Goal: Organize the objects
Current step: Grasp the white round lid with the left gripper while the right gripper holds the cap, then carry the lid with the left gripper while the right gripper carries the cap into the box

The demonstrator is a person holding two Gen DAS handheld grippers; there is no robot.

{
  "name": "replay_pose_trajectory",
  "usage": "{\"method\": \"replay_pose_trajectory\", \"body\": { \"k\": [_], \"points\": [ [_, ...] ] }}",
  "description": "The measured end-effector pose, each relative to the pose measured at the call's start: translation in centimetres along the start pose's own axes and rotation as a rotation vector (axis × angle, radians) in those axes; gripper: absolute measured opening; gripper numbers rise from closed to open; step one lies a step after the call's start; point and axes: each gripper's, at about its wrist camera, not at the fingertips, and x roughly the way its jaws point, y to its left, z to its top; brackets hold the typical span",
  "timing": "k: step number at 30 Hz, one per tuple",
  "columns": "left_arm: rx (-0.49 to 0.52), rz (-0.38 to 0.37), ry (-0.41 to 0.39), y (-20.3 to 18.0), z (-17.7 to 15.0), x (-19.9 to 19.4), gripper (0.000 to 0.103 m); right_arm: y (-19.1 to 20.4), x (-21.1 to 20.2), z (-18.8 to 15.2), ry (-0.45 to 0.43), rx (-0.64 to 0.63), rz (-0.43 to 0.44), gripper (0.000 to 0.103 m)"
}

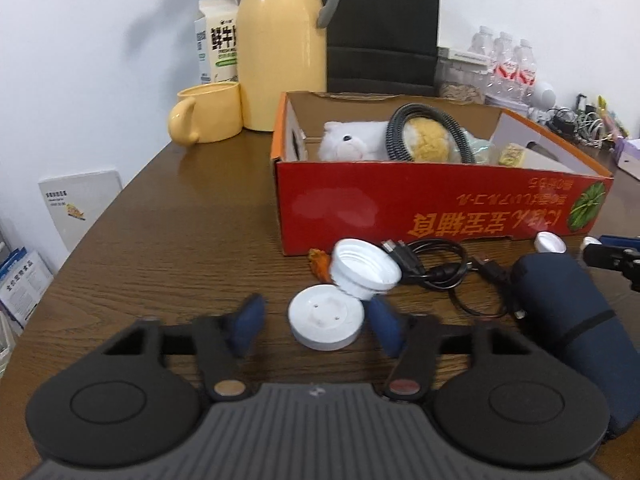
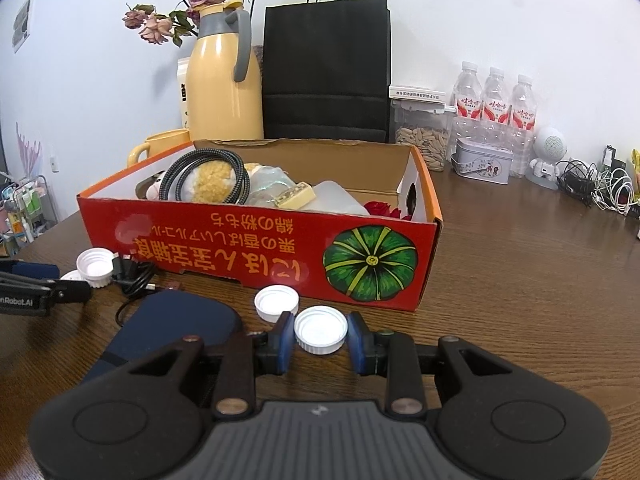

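The right gripper point(image 2: 321, 338) held a white cap point(image 2: 320, 335) between its fingers. The left gripper point(image 1: 316, 326), fingers half-wide around a flat lid point(image 1: 326, 322), might knock the tilted cap point(image 1: 366, 269) leaning on it.

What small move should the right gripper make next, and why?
Probably lift. The right gripper has its jaws against both sides of a white ribbed plastic cap that lies on the brown wooden table, just in front of the open red cardboard box, which already holds sorted items.
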Motion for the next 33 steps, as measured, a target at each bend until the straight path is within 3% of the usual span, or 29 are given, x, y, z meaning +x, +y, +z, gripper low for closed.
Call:
{"method": "replay_pose_trajectory", "body": {
  "k": [7,16,26,33],
  "points": [
    [0.0,-0.015,-0.036,-0.4,-0.4,-1.1,0.041,0.0,-0.1,0.0,-0.004,0.001,-0.001,0.027],
    [-0.029,-0.023,-0.204,-1.0,0.3,-4.6,0.04,0.4,-1.1,-0.3,-0.056,-0.01,-0.005,0.028],
    [-0.034,-0.063,-0.318,-3.6,4.1,-5.1,0.04,0.7,-2.9,1.7,-0.197,-0.001,0.015,0.028],
    [-0.061,-0.086,-0.365,-5.4,7.3,-3.3,0.041,1.4,-1.5,4.9,-0.251,0.004,0.028,0.028]
  ]
}}
